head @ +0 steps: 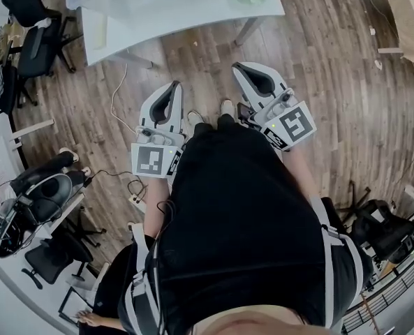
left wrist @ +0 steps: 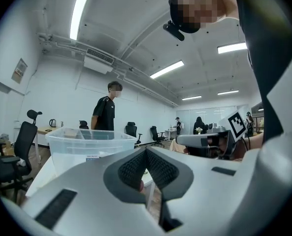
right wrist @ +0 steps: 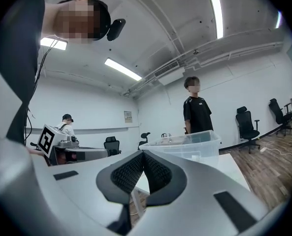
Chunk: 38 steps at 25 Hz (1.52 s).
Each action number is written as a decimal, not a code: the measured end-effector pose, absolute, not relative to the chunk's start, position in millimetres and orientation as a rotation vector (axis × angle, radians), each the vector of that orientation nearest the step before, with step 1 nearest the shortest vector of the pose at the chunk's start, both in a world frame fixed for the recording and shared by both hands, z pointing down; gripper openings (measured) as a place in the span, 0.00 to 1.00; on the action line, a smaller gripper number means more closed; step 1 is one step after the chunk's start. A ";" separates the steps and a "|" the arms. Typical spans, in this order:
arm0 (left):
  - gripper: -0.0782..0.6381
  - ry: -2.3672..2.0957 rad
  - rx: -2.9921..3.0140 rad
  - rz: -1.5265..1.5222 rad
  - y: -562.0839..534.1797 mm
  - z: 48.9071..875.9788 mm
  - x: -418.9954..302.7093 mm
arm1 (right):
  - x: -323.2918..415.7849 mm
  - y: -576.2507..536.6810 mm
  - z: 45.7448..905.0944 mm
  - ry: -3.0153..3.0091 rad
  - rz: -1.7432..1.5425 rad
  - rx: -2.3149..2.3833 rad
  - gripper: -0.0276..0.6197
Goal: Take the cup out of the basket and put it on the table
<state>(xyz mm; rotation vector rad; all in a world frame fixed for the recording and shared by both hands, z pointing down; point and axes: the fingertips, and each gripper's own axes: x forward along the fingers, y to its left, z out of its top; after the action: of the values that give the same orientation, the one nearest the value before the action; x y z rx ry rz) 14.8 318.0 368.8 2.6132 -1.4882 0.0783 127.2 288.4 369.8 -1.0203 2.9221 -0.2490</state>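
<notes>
A clear plastic basket point(left wrist: 89, 146) stands on the white table point(head: 186, 9) ahead of me; it also shows in the right gripper view, basket point(right wrist: 187, 144). No cup can be made out in any view. My left gripper point(head: 173, 88) is held level at waist height short of the table, its jaws shut with nothing between them. My right gripper point(head: 243, 67) is beside it, also shut and empty. Each gripper shows in the other's view: right gripper point(left wrist: 210, 140), left gripper point(right wrist: 72, 154).
A person in a black T-shirt point(left wrist: 105, 114) stands behind the basket. Black office chairs point(head: 32, 40) stand at the left by a second desk. A cable and power strip point(head: 135, 199) lie on the wooden floor. More chairs and people sit far off in the room.
</notes>
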 end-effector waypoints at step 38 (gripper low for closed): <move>0.13 -1.392 2.676 0.129 163.2 364.8 -29.1 | 36.6 139.2 374.4 3.076 -0.180 -1.010 0.07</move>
<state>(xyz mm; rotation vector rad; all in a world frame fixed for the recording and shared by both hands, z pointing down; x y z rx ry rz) -29.1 163.2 364.8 2.6760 -1.3924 0.1293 36.6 139.2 374.4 -1.0099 3.0757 -0.1803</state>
